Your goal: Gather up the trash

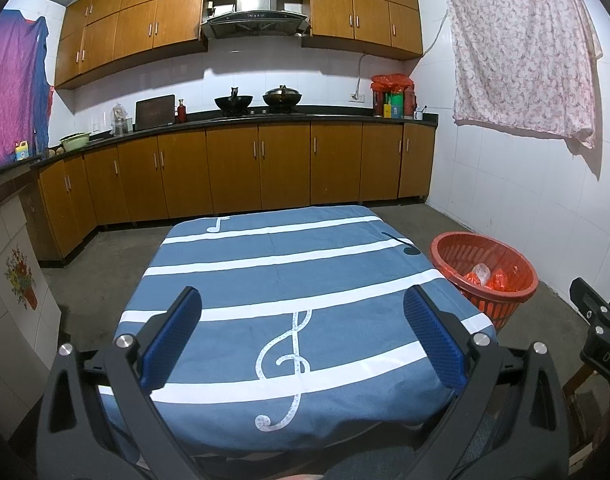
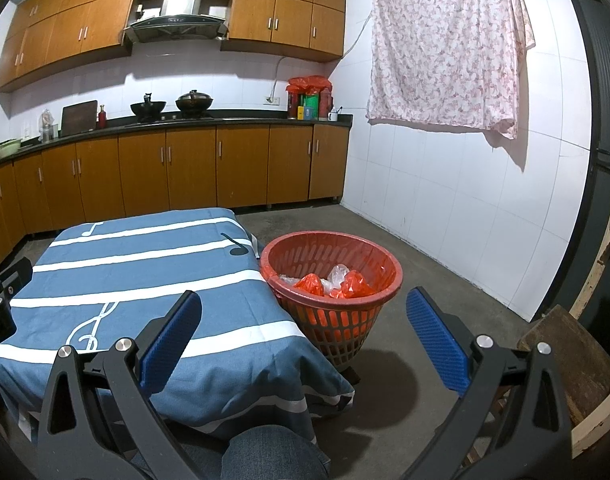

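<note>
A red plastic basket (image 2: 369,258) stands on the floor at the table's right side, holding crumpled orange and clear plastic bags (image 2: 337,284). The left wrist view shows the same basket (image 1: 521,268) at the right. The low table (image 1: 289,280) wears a blue cloth with white stripes and music notes; nothing lies on it. My left gripper (image 1: 303,300) hovers open over the table's near half, empty. My right gripper (image 2: 303,300) is open and empty, above the table's right corner (image 2: 241,320) and just short of the basket.
Wooden kitchen cabinets (image 1: 233,172) and a dark counter with woks (image 1: 233,102) run along the far wall. A floral cloth (image 2: 445,48) hangs on the right wall. A wooden stool (image 2: 565,352) sits at the right. Bare concrete floor (image 2: 445,280) surrounds the basket. A person's knee in jeans (image 2: 273,456) is below.
</note>
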